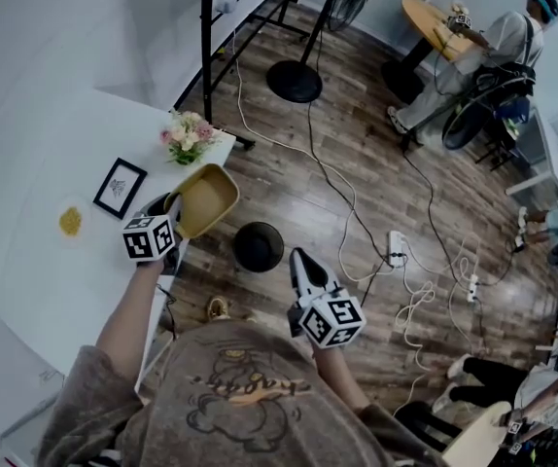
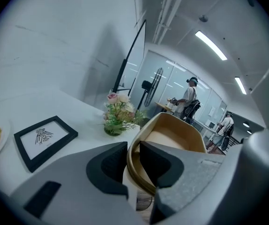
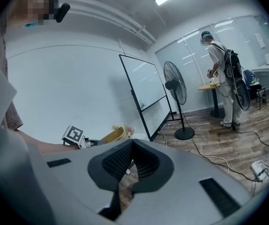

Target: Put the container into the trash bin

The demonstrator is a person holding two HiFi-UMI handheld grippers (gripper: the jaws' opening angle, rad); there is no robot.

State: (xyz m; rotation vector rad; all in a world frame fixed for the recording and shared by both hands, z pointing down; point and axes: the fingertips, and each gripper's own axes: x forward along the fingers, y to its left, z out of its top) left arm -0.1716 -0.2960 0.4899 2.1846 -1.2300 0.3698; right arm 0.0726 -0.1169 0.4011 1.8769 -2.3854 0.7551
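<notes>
A tan oval container (image 1: 207, 199) hangs tilted over the right edge of the white table (image 1: 55, 144), its open side facing up and right. My left gripper (image 1: 172, 206) is shut on its near rim. In the left gripper view the two dark pads (image 2: 112, 165) pinch the thin wall of the container (image 2: 174, 136). A round black trash bin (image 1: 259, 246) stands on the wood floor just right of and below the container. My right gripper (image 1: 296, 259) hovers beside the bin, shut, with nothing in it. In the right gripper view its jaws (image 3: 133, 159) meet, and the container (image 3: 114, 135) shows far off.
On the table are a small vase of flowers (image 1: 188, 136), a black picture frame (image 1: 120, 187) and a plate with yellow food (image 1: 70, 221). Cables and a power strip (image 1: 397, 249) lie on the floor at right. A fan base (image 1: 294, 81) and a person (image 1: 473, 52) are farther back.
</notes>
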